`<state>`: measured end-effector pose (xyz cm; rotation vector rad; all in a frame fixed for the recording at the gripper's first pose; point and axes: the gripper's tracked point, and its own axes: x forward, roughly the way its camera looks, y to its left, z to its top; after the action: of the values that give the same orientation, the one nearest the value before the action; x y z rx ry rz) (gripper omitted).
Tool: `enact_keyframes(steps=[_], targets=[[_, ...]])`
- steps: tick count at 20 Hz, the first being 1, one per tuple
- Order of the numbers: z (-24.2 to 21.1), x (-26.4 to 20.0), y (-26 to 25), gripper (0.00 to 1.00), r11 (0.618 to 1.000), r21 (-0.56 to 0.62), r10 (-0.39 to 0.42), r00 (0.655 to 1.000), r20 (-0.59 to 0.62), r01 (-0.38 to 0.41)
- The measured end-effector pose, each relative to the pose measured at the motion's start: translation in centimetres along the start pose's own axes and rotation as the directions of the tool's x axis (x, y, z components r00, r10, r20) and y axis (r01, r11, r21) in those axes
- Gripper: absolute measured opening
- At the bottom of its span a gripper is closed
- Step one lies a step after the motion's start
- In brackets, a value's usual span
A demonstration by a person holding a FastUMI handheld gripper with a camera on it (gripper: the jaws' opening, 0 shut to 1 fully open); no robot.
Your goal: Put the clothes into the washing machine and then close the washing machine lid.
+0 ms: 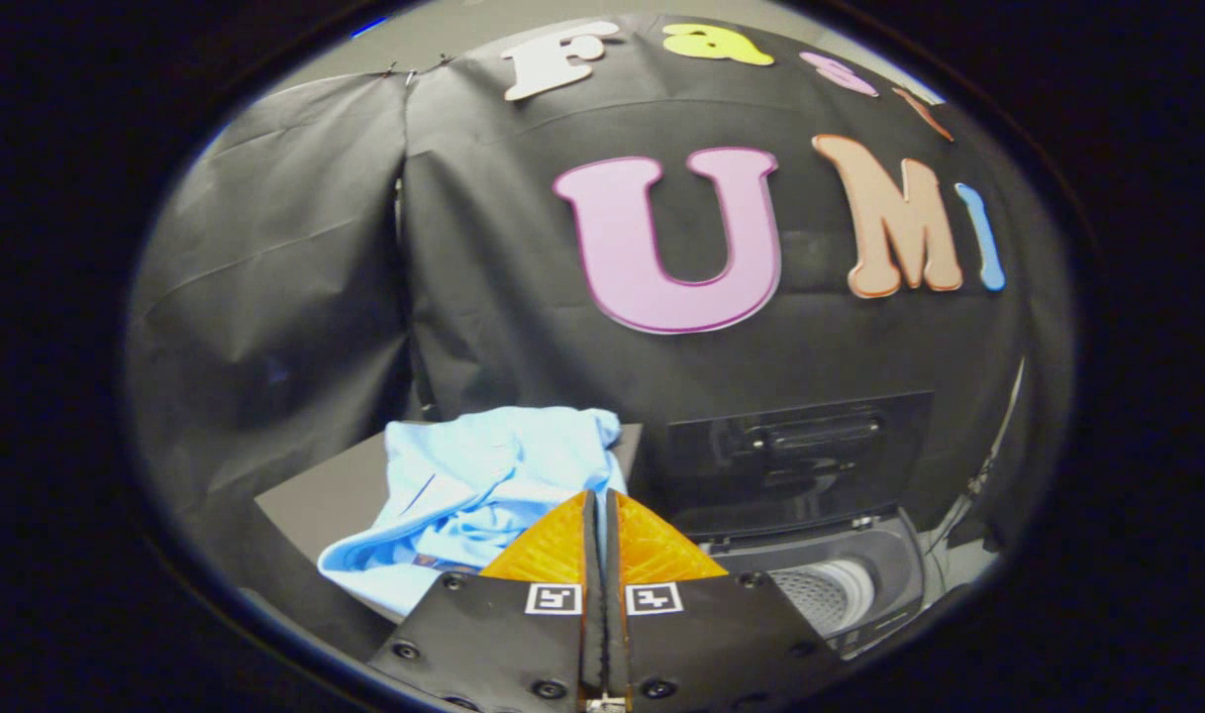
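A light blue garment point(478, 490) lies crumpled on a grey table point(340, 495), just ahead of my fingers and a little to their left. My gripper point(599, 500) is shut, its two orange fingers point(552, 550) pressed together with nothing between them. To the right of the fingers stands the dark washing machine point(859, 555) with its lid point(795, 456) raised upright at the back. The pale drum point(825, 589) shows through the open top. The gripper hovers above and short of both the garment and the machine.
Black cloth walls close the booth behind the table and the machine. A cable point(988, 465) runs down the wall to the right of the machine. The table's front corner lies to the left of the fingers.
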<state>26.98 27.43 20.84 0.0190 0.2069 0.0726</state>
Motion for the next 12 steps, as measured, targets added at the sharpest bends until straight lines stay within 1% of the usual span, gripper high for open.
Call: enact_keyframes(steps=[3,7,9,12], targets=[[0.4,-0.1,-6.2,0.02,0.991,-0.031,-0.132,0.991,0.008,0.133],[-0.7,-0.2,-14.0,0.02,0.953,-0.052,-0.301,0.954,-0.011,0.3],[-1.8,0.0,-16.7,0.02,0.938,-0.033,-0.347,0.937,-0.035,0.346],[-3.8,0.5,-19.7,0.02,0.921,-0.015,-0.389,0.917,-0.084,0.389]])
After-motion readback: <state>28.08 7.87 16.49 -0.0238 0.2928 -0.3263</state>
